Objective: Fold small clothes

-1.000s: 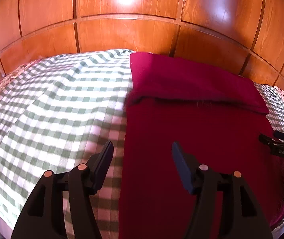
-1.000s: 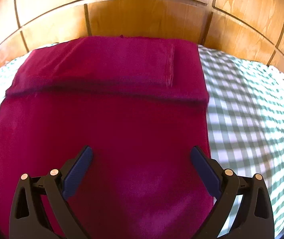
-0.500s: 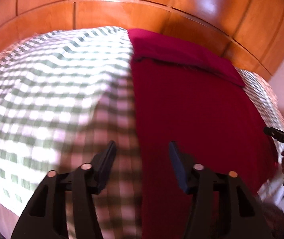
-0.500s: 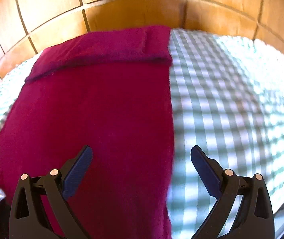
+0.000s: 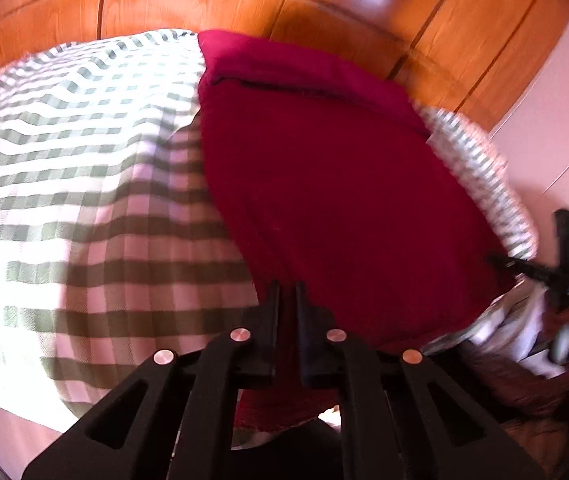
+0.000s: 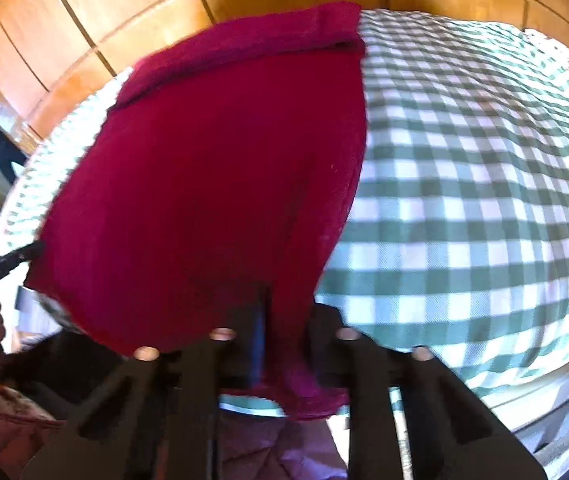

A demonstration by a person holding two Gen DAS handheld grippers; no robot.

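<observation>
cloth [image 5: 344, 200], one, grippers, two

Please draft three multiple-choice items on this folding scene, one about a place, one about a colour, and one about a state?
1. Where does the crimson cloth lie?
A. On a checked bedspread
B. On a bare wooden floor
C. In a basket

2. Which colours make the bedspread's checks?
A. Blue and yellow
B. Green and white
C. Black and orange

3. How does the far end of the cloth lie?
A. Rolled into a tube
B. Hanging off the bed
C. Folded back over itself

Answers:
1 A, the cloth rests flat on the checked cover, by the wooden panelling.
2 B, green and white squares show in both views.
3 C, a doubled band with a shadowed edge crosses the far end.
</observation>
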